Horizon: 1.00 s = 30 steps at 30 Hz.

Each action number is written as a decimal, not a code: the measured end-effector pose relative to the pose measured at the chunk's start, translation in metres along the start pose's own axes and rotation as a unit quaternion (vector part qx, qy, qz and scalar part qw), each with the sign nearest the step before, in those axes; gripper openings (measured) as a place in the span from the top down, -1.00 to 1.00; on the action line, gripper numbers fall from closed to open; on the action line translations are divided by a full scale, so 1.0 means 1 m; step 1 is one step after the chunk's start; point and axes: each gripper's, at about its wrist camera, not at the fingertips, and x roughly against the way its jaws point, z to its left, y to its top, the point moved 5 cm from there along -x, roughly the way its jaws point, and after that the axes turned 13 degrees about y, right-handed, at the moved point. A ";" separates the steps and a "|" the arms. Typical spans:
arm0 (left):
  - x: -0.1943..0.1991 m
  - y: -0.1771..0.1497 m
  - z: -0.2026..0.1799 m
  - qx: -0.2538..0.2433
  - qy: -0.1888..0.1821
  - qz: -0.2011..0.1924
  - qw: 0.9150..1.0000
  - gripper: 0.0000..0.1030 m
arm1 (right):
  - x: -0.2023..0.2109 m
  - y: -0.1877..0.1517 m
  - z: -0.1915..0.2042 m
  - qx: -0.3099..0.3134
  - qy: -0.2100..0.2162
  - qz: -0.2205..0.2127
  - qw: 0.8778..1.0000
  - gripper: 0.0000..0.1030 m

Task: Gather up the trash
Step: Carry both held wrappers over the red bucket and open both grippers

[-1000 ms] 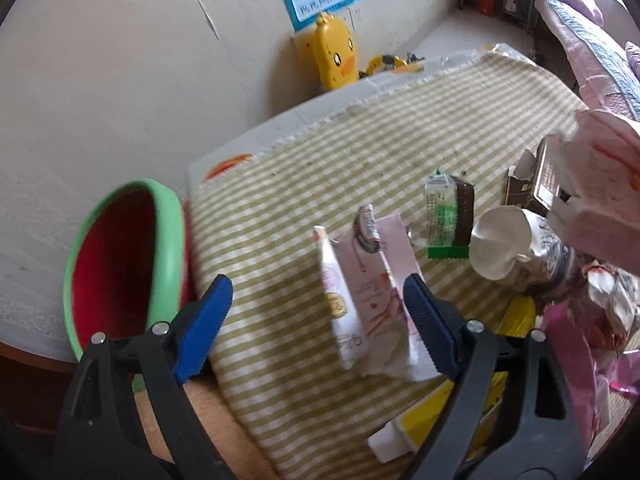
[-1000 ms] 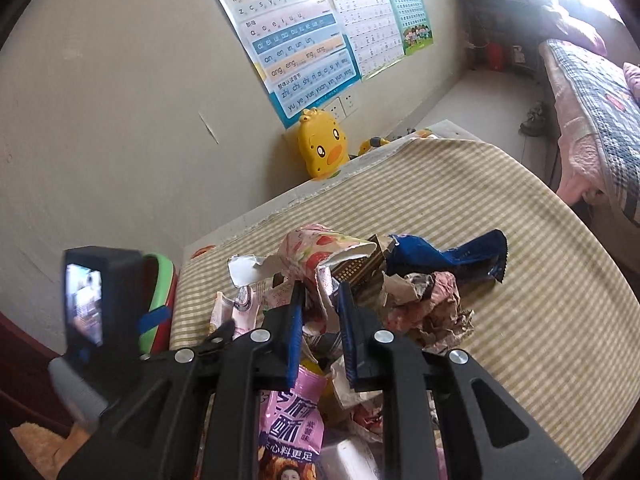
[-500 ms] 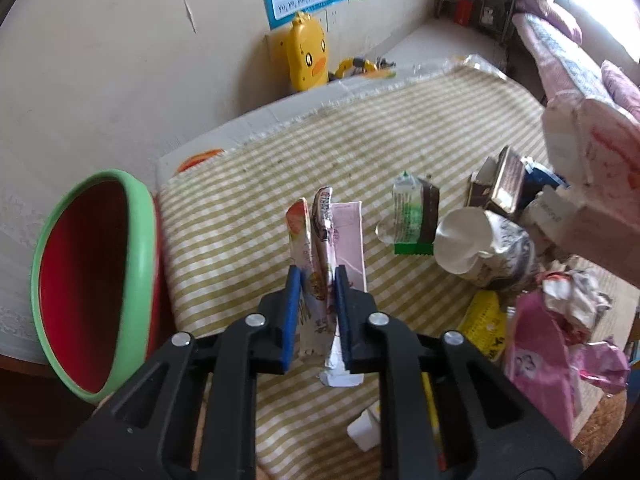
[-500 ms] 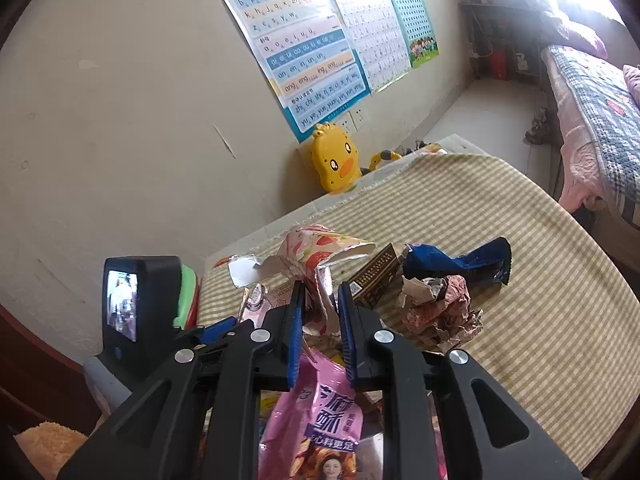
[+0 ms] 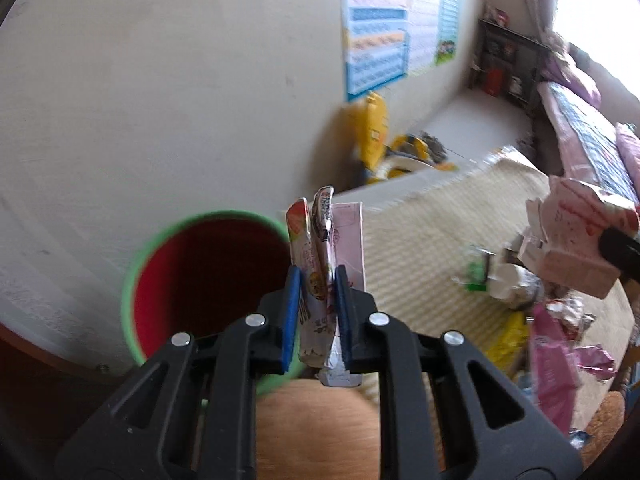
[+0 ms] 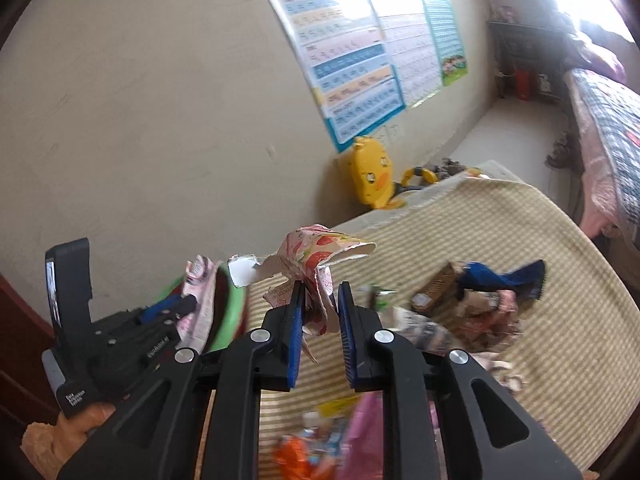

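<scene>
My left gripper (image 5: pixel 316 280) is shut on a pink and white snack wrapper (image 5: pixel 320 256) and holds it upright beside the rim of the green bin with a red inside (image 5: pixel 200 276). My right gripper (image 6: pixel 320 292) is shut on a crumpled pink strawberry-print wrapper (image 6: pixel 316 252), lifted above the checked tablecloth (image 6: pixel 520 232). The left gripper (image 6: pixel 160 312) with its wrapper and the bin (image 6: pixel 232 308) also show in the right wrist view, at the left. The strawberry wrapper shows at the right of the left wrist view (image 5: pixel 576 232).
More trash lies on the table: a blue wrapper (image 6: pixel 504 280), crumpled pink wrappers (image 6: pixel 492 312), a brown box (image 6: pixel 436 284), pink bags (image 5: pixel 556 356). A yellow duck toy (image 6: pixel 372 176) stands by the wall under posters (image 6: pixel 360 56). A bed (image 6: pixel 608 132) is at the right.
My left gripper closed on the pink snack wrapper, lifted it off the table and swung left toward the green bin. My right gripper rose with the strawberry wrapper.
</scene>
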 end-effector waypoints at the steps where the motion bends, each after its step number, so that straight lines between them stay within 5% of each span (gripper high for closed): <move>1: 0.000 0.000 0.010 0.005 0.006 -0.001 1.000 0.67 | -0.006 0.000 0.008 0.004 0.006 0.005 1.000 0.69; 10: -0.036 -0.023 0.093 0.050 0.051 0.032 0.997 0.67 | -0.075 -0.014 0.075 0.028 0.057 0.062 0.996 0.69; 18: -0.058 -0.037 0.111 0.063 0.054 0.056 0.995 0.67 | -0.129 -0.013 0.103 0.024 0.072 0.096 0.993 0.68; 30: -0.078 -0.042 0.122 0.068 0.062 0.066 0.994 0.58 | -0.155 -0.010 0.119 0.042 0.073 0.103 0.991 0.68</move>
